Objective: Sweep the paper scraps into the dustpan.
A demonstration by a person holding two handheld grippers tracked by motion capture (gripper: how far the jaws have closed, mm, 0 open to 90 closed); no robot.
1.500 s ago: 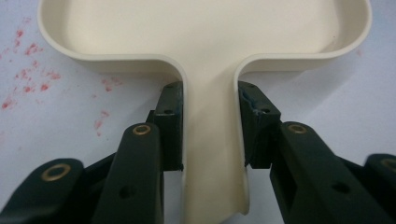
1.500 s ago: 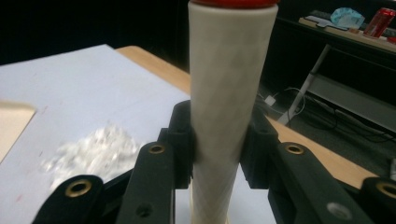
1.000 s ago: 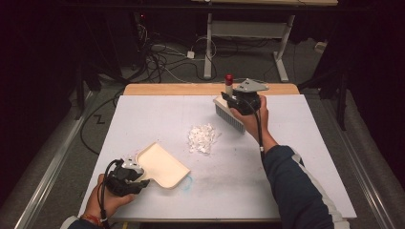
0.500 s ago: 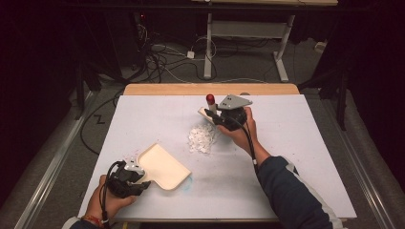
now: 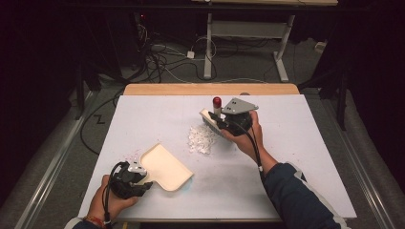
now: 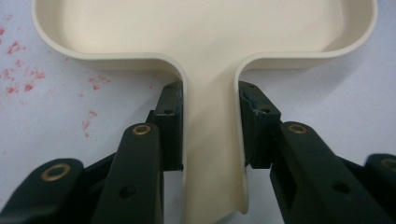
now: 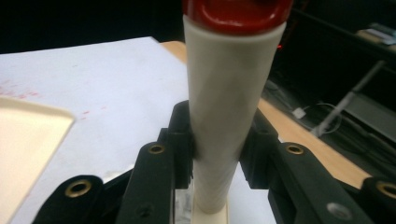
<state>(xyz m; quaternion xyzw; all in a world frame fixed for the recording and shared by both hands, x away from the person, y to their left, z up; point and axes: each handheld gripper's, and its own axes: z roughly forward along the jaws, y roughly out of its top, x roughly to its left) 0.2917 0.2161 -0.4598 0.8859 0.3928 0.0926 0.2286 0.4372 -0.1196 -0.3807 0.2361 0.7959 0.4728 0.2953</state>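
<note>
1. The left hand-held gripper [image 5: 143, 181] sits at the near left corner of the bench [image 5: 305, 143], held in the person's left hand [image 5: 110, 202]. In the left gripper view its jaws are clamped on the flat handle of a cream dustpan [image 6: 205, 28], one pad on each side edge of the handle.
2. The dustpan [image 5: 167, 167] lies flat on the white bench top, its open mouth towards the middle of the bench. Faint red specks [image 6: 18, 65] mark the surface just beside its left wall.
3. A small heap of white scraps [image 5: 200, 139] lies near the bench middle, apart from the dustpan and just left of the brush head.
4. The right hand-held gripper [image 5: 220, 123] is held in the person's right hand [image 5: 248, 138], past the heap. In the right gripper view its jaws are closed on the white handle of a hand brush [image 7: 224, 116], which ends in a red cap [image 7: 238, 11].
5. In the high view the brush [image 5: 211, 118] stands with its red end up and its bristle block down, touching or nearly touching the far right edge of the scraps.
</note>
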